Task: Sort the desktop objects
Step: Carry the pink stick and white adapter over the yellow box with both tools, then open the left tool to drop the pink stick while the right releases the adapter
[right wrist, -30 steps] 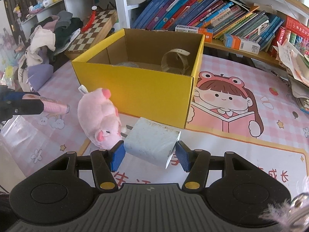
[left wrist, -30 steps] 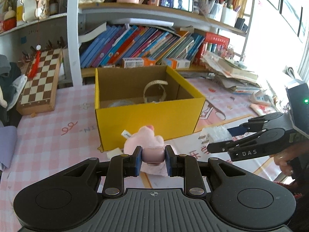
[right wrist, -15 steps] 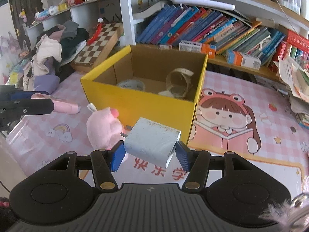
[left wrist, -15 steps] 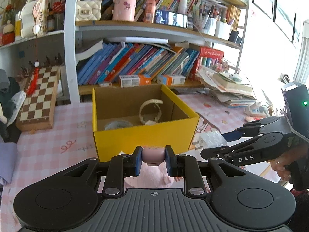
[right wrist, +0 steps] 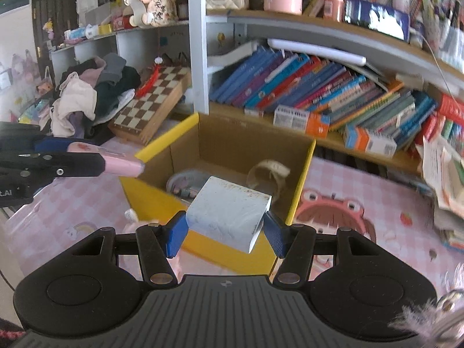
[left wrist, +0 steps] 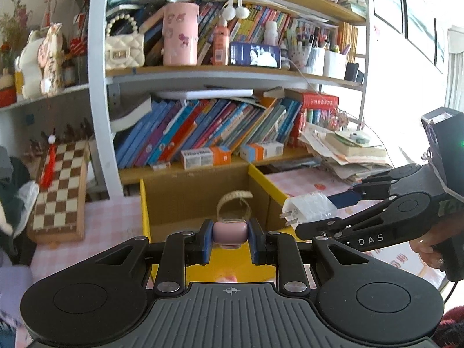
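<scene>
My left gripper (left wrist: 229, 239) is shut on a pink tube-shaped object (left wrist: 229, 233), held above the front wall of the yellow cardboard box (left wrist: 229, 266). From the right wrist view the tube (right wrist: 119, 166) points at the box's left corner (right wrist: 168, 142). My right gripper (right wrist: 224, 233) is shut on a white plug charger (right wrist: 229, 213), held over the box's front right edge; it also shows in the left wrist view (left wrist: 308, 209). A watch strap (right wrist: 268, 171) and a round item (right wrist: 185, 181) lie inside the box.
A pink plush toy (right wrist: 150, 229) lies on the pink checked mat in front of the box, mostly hidden. A chessboard (left wrist: 59, 185) leans at left. Bookshelves (left wrist: 220, 133) stand behind the box. A paper pile (left wrist: 348, 156) sits at right, clothes (right wrist: 90, 95) at far left.
Both grippers have risen and moved forward toward the box with their objects. The plush toy has dropped below my view. The box interior now lies under both grippers.
</scene>
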Tool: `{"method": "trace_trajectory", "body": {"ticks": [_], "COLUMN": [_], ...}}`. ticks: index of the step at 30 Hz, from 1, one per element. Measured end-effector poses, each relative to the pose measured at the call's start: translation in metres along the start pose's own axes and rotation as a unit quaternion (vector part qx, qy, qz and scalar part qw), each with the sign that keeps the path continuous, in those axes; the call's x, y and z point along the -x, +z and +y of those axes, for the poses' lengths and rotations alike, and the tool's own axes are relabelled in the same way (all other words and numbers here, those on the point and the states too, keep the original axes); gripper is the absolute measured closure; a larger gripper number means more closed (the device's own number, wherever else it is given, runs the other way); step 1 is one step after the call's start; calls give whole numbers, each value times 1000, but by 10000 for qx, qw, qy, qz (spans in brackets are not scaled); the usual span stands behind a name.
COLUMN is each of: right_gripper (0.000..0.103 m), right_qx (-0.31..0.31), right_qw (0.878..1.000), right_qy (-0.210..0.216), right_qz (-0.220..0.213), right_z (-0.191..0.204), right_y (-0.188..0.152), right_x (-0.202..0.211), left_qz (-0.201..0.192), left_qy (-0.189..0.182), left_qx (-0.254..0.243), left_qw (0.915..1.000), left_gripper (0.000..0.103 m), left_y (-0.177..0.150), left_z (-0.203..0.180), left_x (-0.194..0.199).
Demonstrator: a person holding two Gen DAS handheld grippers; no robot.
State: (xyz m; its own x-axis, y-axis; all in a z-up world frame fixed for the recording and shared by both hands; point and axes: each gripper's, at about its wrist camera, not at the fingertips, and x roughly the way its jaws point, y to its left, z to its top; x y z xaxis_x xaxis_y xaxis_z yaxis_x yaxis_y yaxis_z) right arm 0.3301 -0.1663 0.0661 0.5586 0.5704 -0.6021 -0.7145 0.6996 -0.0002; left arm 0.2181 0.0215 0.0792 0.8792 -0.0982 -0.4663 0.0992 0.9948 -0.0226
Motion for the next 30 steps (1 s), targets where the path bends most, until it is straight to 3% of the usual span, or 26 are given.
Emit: {"method": "trace_trajectory", "body": {"ticks": [14,25,30], "right_gripper": [48,48,56], "right_qx": [278,844,1218], "right_qw": [9996,9948,9883], "right_qy": [-30,102,256], "right_qz": [-29,556,884], "right_z": [-21,-22,-15], "right_y": [41,49,52], "right_x": [-50,-123,-157], "left_qz": [27,679,1011], "left_qy": [126,361,389], "left_qx": [-173,-228,-416], "left_qw": [9998,9968,9932], "left_gripper": [80,80,80], "left_y": [22,17,15], "left_z": [20,50,54], "left_x": [-55,-116,-143]}}
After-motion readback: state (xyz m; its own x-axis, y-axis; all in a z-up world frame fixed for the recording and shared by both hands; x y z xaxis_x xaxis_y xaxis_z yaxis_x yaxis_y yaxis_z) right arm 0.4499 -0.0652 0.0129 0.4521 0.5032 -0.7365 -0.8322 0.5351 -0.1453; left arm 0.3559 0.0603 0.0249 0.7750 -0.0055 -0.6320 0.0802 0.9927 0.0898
